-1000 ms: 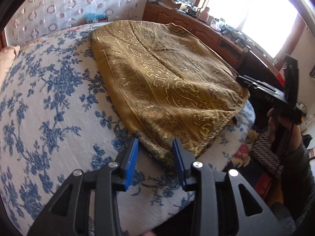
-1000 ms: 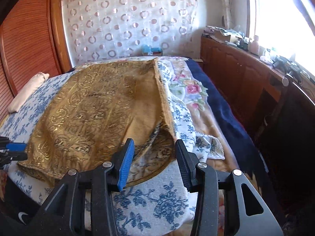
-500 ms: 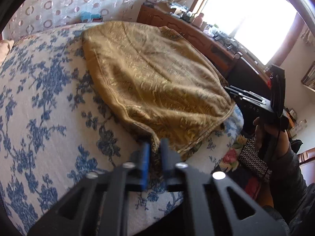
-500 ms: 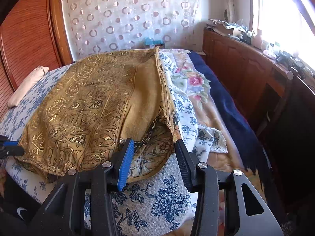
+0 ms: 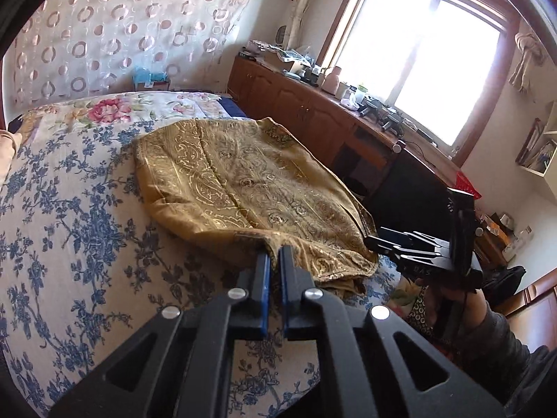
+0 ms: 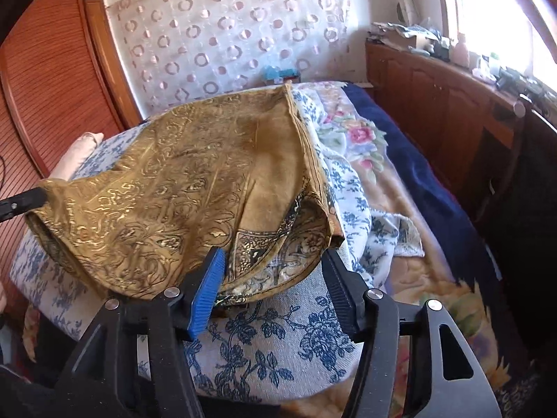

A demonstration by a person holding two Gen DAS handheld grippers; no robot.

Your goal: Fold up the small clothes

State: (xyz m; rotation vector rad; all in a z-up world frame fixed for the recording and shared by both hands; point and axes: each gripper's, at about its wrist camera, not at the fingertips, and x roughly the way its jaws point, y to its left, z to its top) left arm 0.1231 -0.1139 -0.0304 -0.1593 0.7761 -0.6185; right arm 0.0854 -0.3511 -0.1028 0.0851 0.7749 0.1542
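Observation:
A gold garment (image 5: 243, 188) with a shiny paisley print lies spread on the bed. My left gripper (image 5: 273, 250) is shut on its near hem corner and holds that corner lifted off the cover. The right wrist view shows the same garment (image 6: 181, 188) and the left gripper (image 6: 34, 196) pinching it at the far left. My right gripper (image 6: 275, 261) is at the other hem corner. Its jaws are opening, with the curved hem lying between them and the pads not pressing on it. A hand holds the right gripper (image 5: 379, 242) at the bed's right edge.
The bed has a blue-flowered white cover (image 5: 69, 230), with a rose-print quilt (image 6: 358, 139) and a navy blanket (image 6: 435, 188) on its right side. A wooden cabinet (image 5: 313, 111) full of clutter runs under the window. A slatted wooden door (image 6: 45, 80) and a pillow (image 6: 80, 146) are at the left.
The left gripper shut on the garment's hem corner and rose, pulling the cloth up off the bed. The right gripper stayed put and its jaws spread wider around the other corner.

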